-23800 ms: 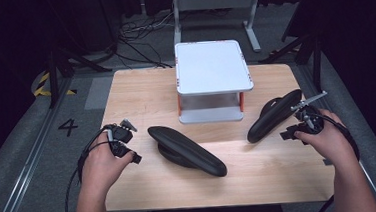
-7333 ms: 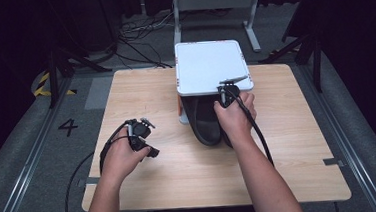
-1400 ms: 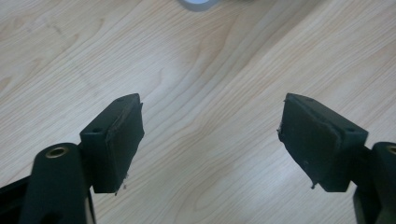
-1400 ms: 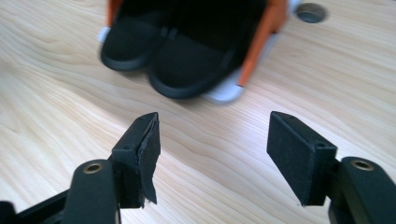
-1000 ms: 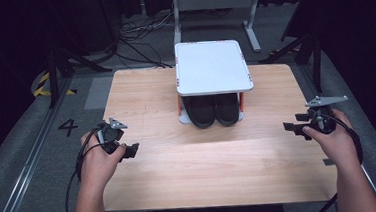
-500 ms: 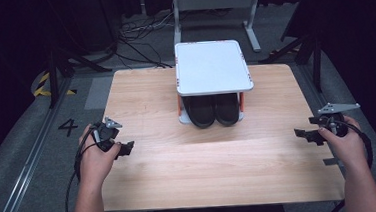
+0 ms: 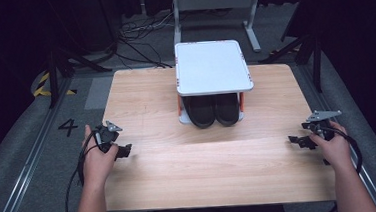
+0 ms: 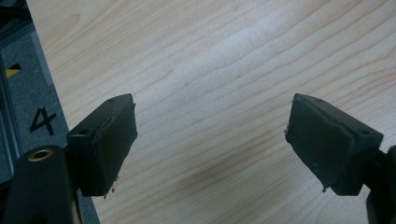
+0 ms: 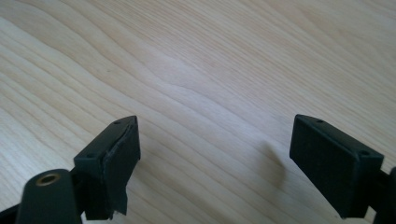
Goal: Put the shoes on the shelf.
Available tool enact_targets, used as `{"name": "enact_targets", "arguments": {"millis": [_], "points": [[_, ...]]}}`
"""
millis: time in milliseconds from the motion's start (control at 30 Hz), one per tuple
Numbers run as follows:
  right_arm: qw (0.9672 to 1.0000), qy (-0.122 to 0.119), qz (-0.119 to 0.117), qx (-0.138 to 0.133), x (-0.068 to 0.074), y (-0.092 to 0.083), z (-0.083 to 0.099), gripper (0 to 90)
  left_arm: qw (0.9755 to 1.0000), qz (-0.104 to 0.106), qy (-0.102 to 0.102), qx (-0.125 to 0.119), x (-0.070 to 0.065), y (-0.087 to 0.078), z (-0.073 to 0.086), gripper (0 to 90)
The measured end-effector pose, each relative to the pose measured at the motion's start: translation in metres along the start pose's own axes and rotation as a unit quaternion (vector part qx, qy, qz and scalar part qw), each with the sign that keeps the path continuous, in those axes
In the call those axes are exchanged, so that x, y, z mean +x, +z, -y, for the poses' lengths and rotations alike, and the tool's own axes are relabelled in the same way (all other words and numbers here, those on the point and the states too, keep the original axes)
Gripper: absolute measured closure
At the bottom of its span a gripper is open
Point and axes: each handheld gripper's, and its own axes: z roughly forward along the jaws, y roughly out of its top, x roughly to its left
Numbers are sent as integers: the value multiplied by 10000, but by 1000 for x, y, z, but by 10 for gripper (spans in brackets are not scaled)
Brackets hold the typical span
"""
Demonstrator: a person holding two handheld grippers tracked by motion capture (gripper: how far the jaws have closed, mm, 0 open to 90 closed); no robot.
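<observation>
From above, two black shoes point(image 7: 213, 109) sit side by side under a small white shelf point(image 7: 212, 67) at the far middle of the table point(image 7: 180, 171). Their long way runs toward the person, rounded ends nearest.

The left gripper point(image 7: 124, 150) and right gripper point(image 7: 294, 140) rest near the side edges, well apart from the shoes.

Up close, each gripper's jaws are wide apart with bare wood between.

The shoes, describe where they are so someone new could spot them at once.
On the wooden table, find the white stand at the far middle. Under its top sit two black shoes, side by side. They are the dark things on the tabletop, apart from both grippers near the front corners.
</observation>
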Motion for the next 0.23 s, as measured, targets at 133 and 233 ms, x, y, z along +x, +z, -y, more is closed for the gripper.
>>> {"name": "enact_targets", "arguments": {"millis": [133,233], "points": [[9992,138,-224,-300,3,10,3,157,9999,90,-67,-9,0,6,2,170],[9991,147,-207,-342,2,11,3,155,9999,143,-78,-52,-1,7,2,170]]}}
